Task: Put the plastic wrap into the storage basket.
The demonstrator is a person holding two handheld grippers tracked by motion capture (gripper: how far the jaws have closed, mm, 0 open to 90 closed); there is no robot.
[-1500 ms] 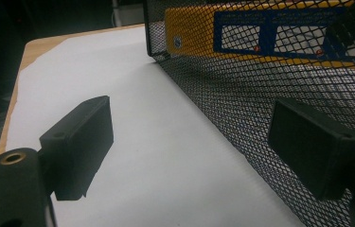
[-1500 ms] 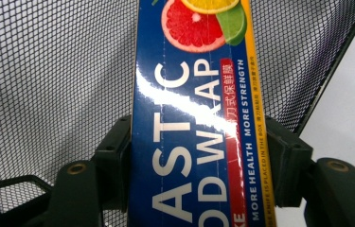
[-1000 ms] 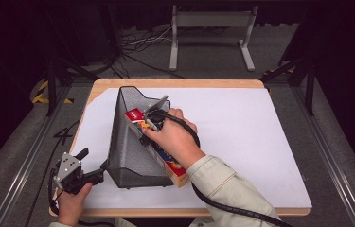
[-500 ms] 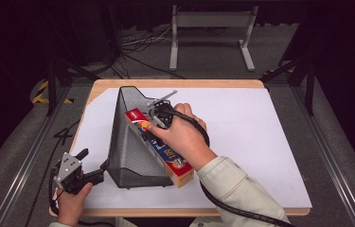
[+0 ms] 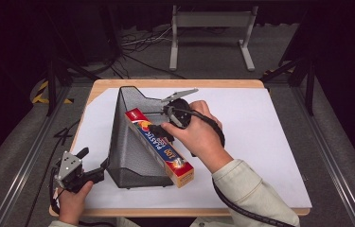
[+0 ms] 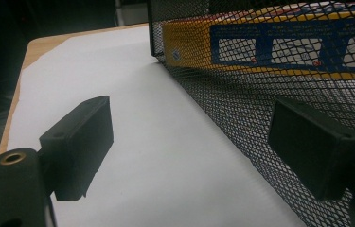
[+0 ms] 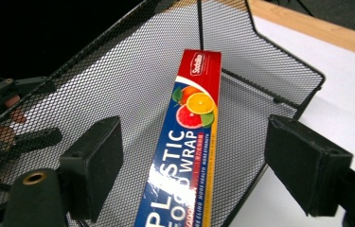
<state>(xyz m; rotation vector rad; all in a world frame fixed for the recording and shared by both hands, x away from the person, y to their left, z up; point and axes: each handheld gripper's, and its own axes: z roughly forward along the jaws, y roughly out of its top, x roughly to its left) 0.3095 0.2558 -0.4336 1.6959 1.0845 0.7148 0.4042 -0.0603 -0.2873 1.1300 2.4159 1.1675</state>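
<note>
So since the earlier shots the right gripper (image 5: pixel 158 119) has pulled up and back off the plastic wrap box (image 5: pixel 161 146), and its jaws have just been opening, so the box isn't pinched anymore; in the right gripper view the two black pads (image 7: pixel 94 163) stand apart on either side of the box (image 7: pixel 184 156) without pressing on it. Everything else has stayed put. Biggest thing going on is the table (image 5: pixel 175 84), a wooden top mostly covered by a white sheet (image 5: pixel 270 137). On the left half of that sheet lies the black mesh file holder (image 5: pixel 130 156), tipped on its side with the tall end pointing away from the person. The box is a long red, blue and yellow carton with fruit printed on it, lying inside the holder along its open edge, the red end deep in the holder and the near end poking out past the rim toward the person. The right hand (image 5: pixel 199 135) hovers just above the box's middle. Down at the near left corner, the left gripper (image 5: pixel 94 174) sits just beside the holder's mesh wall; in the left gripper view its jaws are spread wide with nothing between them, one pad (image 6: pixel 78 142) over the sheet and the other in front of the mesh (image 6: pixel 241 109).
</note>
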